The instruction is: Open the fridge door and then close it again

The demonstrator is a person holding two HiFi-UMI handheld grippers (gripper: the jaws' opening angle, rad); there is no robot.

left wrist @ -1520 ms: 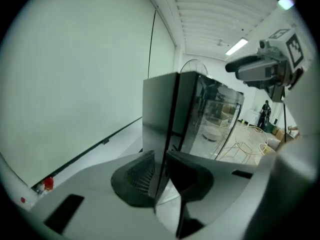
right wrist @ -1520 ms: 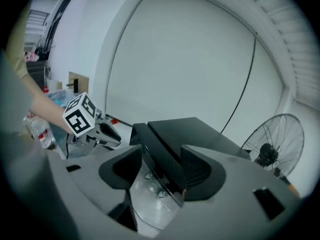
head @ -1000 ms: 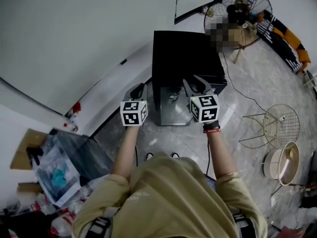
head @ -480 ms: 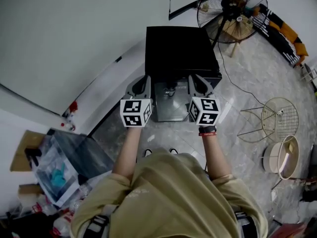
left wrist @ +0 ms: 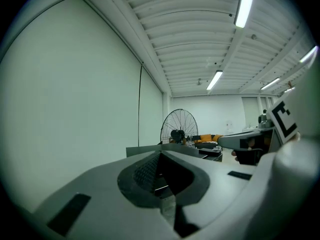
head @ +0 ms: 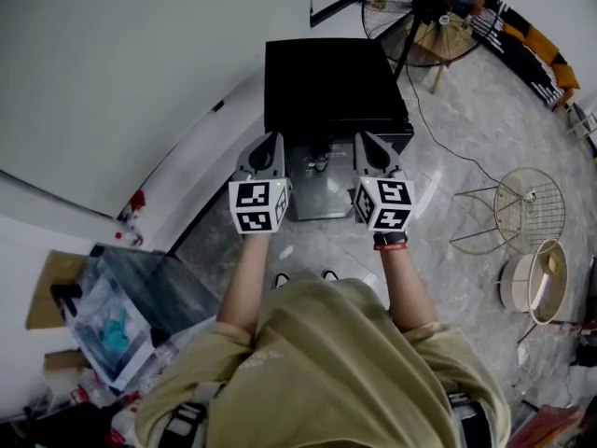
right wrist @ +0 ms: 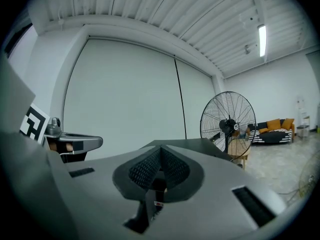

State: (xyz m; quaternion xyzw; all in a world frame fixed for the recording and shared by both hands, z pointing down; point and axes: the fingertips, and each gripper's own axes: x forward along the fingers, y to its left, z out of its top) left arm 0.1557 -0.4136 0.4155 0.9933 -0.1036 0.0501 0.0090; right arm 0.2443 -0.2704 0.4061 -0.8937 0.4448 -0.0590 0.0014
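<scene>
You stand facing a white wall (head: 140, 63) on a pale tiled floor (head: 466, 138). The black fridge (head: 326, 77) sits on that floor against the wall, straight ahead of you, and its grey front shows between your 2 grippers. From above I cannot tell whether its door is fully shut. A large round fan (head: 424, 7) stands behind the fridge to its right, and a wire frame (head: 529, 210) rests on the floor well off to your right. You hold the left gripper (head: 270, 147) and the right gripper (head: 366, 146) side by side, near the fridge front but not touching it. On each, the 2 jaws are pressed together with nothing between them. The 2 marker cubes (head: 255, 205) sit just above your wrists.
</scene>
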